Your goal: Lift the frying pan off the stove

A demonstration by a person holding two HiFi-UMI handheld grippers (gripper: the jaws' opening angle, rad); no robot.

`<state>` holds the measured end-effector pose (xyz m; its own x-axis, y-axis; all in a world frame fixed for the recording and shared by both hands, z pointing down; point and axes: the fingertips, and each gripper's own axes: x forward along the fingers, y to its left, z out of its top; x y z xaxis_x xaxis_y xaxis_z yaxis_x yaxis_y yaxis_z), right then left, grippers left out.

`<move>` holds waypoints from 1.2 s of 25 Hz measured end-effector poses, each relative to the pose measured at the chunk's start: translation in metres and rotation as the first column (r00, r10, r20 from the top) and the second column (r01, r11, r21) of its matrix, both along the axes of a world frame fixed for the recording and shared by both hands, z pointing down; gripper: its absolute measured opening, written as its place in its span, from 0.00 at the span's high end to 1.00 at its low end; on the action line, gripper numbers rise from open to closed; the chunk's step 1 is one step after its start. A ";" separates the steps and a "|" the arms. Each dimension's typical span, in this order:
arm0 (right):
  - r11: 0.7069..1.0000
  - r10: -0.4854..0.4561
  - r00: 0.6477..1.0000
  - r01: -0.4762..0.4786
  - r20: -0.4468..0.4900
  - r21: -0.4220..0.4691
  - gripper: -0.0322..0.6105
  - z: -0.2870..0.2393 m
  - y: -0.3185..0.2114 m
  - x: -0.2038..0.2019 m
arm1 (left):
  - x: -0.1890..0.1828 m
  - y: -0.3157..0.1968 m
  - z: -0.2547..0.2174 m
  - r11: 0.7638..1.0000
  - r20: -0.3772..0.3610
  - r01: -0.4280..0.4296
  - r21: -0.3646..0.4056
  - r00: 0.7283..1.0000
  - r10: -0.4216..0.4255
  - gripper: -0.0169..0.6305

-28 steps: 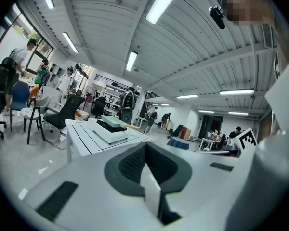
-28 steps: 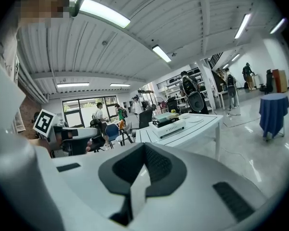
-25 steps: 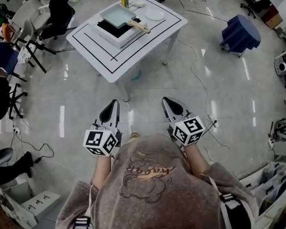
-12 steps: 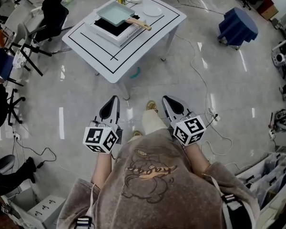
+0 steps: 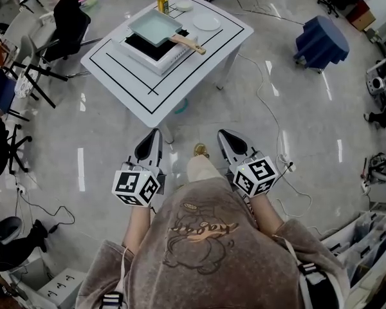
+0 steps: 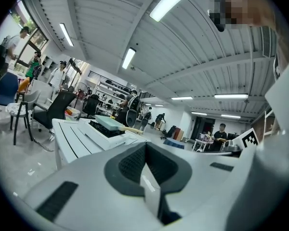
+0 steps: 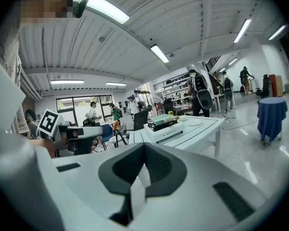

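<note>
Two hand-held grippers sit low in front of our body, level with each other. The left gripper (image 5: 150, 144) has its jaws pressed together on nothing, and the right gripper (image 5: 228, 138) is closed and empty as well. We judge they are carried this way because there is nothing within reach to take hold of. Nearest to us, the sweatshirt (image 5: 202, 237) bears a cartoon figure and a line of script too small for us to read. The marker cubes (image 5: 136, 190) carry only black-and-white square patterns, no words. Bare floor lies between us and the white table (image 5: 141, 85), whose black lines frame a work area. Inside that frame stands the portable stove (image 5: 159, 59), and the frying pan (image 5: 154, 26), square and pale green, rests on top of it, not yet lifted. Its wooden handle (image 5: 188, 42) juts out over the stove's edge toward the table's right side, which we judge leaves it free for a grip. Farther back on the table are a white plate (image 5: 207, 22) and a yellow bottle (image 5: 162, 2). We can make out no brand on the stove or pan.
</note>
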<state>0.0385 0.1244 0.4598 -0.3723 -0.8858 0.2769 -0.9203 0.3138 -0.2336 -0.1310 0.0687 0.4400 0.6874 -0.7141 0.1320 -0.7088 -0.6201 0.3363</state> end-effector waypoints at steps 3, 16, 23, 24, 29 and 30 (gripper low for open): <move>1.000 0.000 1.000 0.000 0.002 -0.003 0.95 -0.001 -0.022 0.005 | 0.006 -0.021 -0.002 1.000 -0.001 -0.003 0.003 1.000 0.003 0.96; 1.000 -0.017 0.999 0.016 0.036 0.008 0.95 -0.014 -0.118 0.051 | 0.054 -0.120 -0.022 1.000 0.007 0.006 0.005 1.000 -0.006 0.96; 0.999 -0.026 0.999 0.025 0.042 0.021 0.95 -0.021 -0.174 0.101 | 0.091 -0.170 -0.025 0.999 0.007 0.046 -0.003 0.999 -0.046 0.96; 0.999 -0.029 0.999 0.028 0.043 0.023 0.95 -0.022 -0.181 0.107 | 0.096 -0.176 -0.026 0.999 0.008 0.054 -0.003 0.999 -0.054 0.96; 0.998 -0.049 0.998 0.048 0.040 0.027 0.95 -0.022 -0.212 0.132 | 0.112 -0.199 -0.025 0.996 0.006 0.090 -0.002 0.996 -0.090 0.96; 0.998 -0.050 0.998 0.049 0.041 0.026 0.95 -0.022 -0.217 0.135 | 0.114 -0.202 -0.025 0.996 0.008 0.092 -0.001 0.996 -0.092 0.96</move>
<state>0.1737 -0.0922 0.4379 -0.4270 -0.8724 0.2379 -0.8930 0.3654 -0.2628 -0.0169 -0.1337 0.4147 0.6176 -0.7742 0.1384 -0.7655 -0.5514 0.3315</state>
